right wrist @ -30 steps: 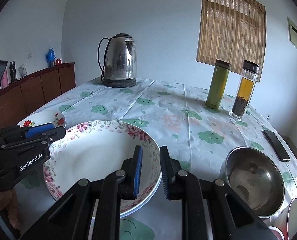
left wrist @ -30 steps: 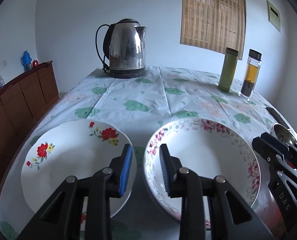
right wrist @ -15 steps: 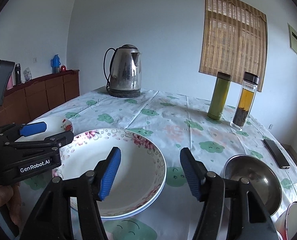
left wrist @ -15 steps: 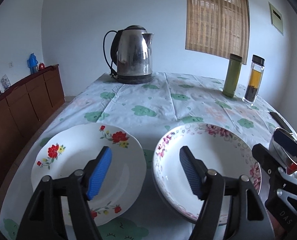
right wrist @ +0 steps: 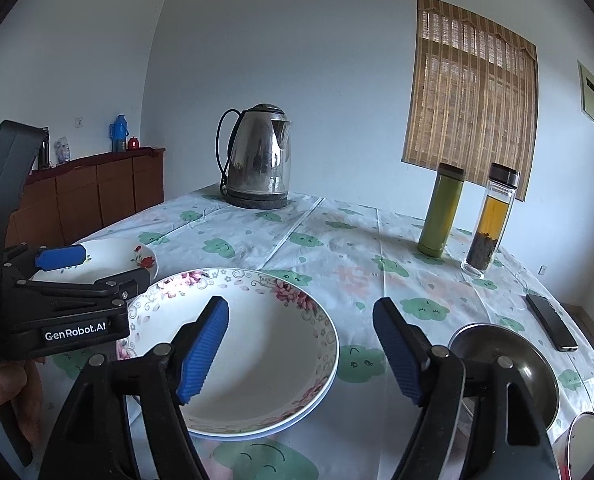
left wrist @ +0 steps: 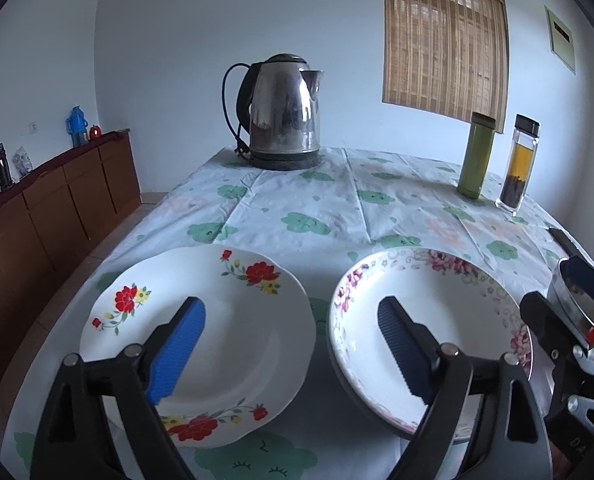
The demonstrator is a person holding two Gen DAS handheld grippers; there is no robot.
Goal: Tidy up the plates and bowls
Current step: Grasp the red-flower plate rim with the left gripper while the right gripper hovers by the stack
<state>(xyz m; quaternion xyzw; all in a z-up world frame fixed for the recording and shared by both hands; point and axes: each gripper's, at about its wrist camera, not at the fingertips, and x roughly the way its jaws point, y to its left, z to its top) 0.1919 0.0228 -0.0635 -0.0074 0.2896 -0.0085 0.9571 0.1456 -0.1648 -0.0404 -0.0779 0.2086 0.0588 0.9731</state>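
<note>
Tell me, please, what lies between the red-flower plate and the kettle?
Only bare tablecloth lies between the red-flower plate and the kettle; the left wrist view shows this stretch.

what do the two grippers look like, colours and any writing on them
Both are black plastic, each with two angled arms pinned by silver rivets and ending in ribbed blue pads. The left gripper carries white "GenRobot.AI" lettering on its side; a bare thumb shows beneath it. The right gripper looks the same; no cables show.
</note>
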